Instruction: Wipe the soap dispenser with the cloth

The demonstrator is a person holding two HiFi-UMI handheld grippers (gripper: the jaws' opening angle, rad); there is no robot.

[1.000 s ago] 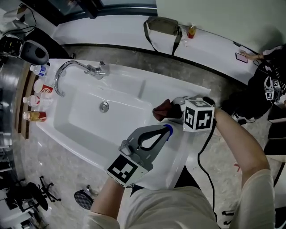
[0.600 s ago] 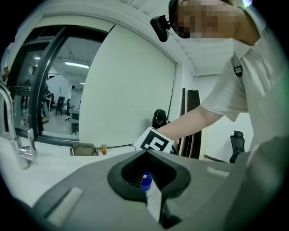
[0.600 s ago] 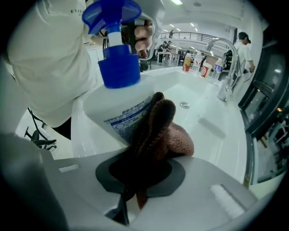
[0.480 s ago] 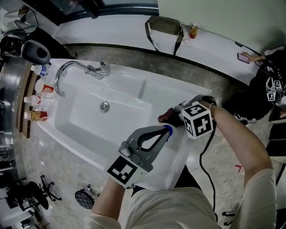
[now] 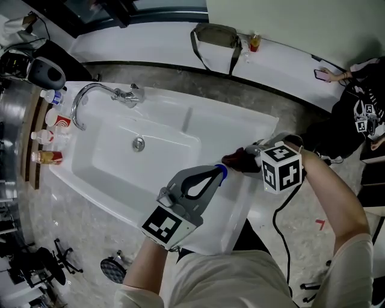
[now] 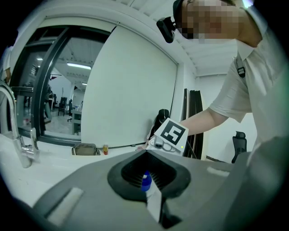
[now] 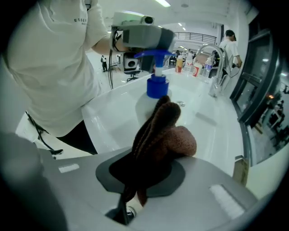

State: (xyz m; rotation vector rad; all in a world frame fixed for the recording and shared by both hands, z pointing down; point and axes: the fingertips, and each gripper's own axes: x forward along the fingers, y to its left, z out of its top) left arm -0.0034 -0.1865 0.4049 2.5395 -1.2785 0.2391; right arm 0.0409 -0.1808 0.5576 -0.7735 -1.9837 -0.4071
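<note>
The soap dispenser (image 7: 147, 104), a white bottle with a blue collar and pump, stands upright on the sink's (image 5: 157, 157) front right rim. Its pump head is clamped in the left gripper (image 5: 220, 174). The cloth (image 7: 159, 135), brown and bunched, is pinched in the right gripper (image 5: 249, 161), its tip against the bottle just under the collar.

The head view is bright and even. The white sink (image 5: 120, 168) looks shiny, and the shadows are soft. Both gripper views are round, with black corners and bent lines near the edges. Ceiling lights (image 7: 162, 3) glow at the top of the right gripper view. Up close, the cloth (image 7: 162, 131) looks dark and a bit blurry.
</note>
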